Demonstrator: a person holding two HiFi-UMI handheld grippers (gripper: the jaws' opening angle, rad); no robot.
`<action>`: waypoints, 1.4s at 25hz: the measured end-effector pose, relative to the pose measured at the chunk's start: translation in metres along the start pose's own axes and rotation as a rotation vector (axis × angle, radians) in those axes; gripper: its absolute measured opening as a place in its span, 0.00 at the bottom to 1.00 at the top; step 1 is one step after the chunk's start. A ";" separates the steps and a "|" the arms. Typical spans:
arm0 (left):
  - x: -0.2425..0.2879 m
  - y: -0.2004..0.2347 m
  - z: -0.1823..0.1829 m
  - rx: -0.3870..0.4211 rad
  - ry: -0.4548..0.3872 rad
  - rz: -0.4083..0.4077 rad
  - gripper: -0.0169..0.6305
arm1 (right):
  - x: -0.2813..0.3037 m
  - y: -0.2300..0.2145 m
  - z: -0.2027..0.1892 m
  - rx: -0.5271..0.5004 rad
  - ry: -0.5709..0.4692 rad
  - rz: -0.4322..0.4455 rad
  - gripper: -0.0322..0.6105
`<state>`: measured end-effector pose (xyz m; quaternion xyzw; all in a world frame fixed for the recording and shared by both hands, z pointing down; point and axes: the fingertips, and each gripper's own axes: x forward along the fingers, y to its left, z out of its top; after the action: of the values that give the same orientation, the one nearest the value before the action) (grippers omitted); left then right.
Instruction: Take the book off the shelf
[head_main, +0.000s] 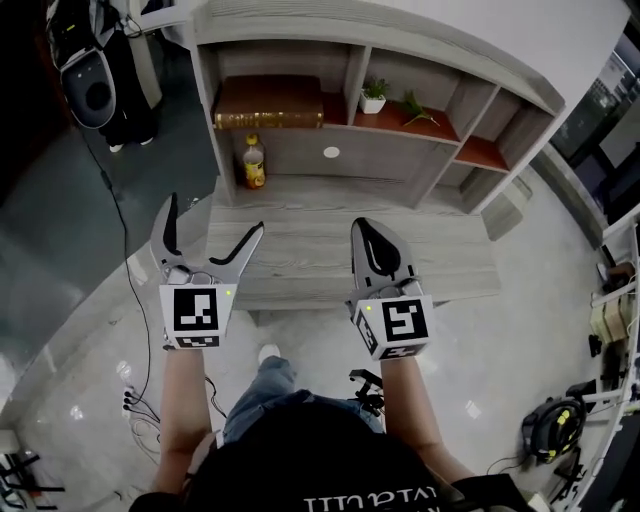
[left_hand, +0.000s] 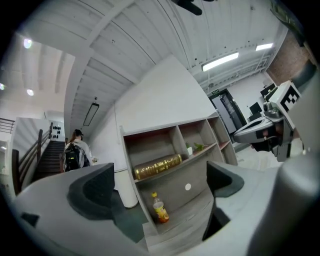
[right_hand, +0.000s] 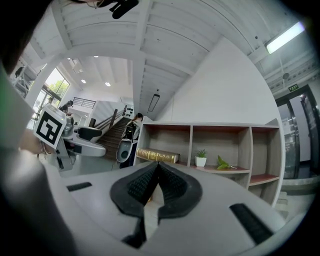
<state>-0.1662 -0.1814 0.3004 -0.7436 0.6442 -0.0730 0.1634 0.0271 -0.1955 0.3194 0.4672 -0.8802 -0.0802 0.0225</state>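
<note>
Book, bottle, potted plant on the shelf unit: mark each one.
book (head_main: 268, 102), head view, on its brown top cover.
bottle (head_main: 254, 167), head view, on the middle of its body.
potted plant (head_main: 373, 104), head view, on its white pot.

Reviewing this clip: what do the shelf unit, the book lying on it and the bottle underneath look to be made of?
Shelf unit: grey board with streaked wood grain, matte; likely laminate rather than solid wood.
Book: brown cover, perhaps leather or an imitation; the spine shines gold, as if gilt.
Bottle: probably glossy plastic, with a yellow cap and an orange label or contents.
</note>
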 end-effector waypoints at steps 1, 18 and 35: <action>0.010 0.008 -0.001 0.002 -0.005 -0.005 0.90 | 0.011 -0.001 0.002 -0.003 -0.001 -0.008 0.07; 0.130 0.070 -0.031 0.042 -0.036 -0.149 0.90 | 0.131 -0.011 0.001 -0.027 0.044 -0.122 0.07; 0.183 0.054 -0.036 0.087 -0.009 -0.165 0.90 | 0.168 -0.049 -0.009 -0.057 0.059 -0.076 0.07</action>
<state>-0.1988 -0.3724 0.2969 -0.7866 0.5762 -0.1110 0.1919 -0.0262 -0.3629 0.3142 0.5014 -0.8583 -0.0924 0.0585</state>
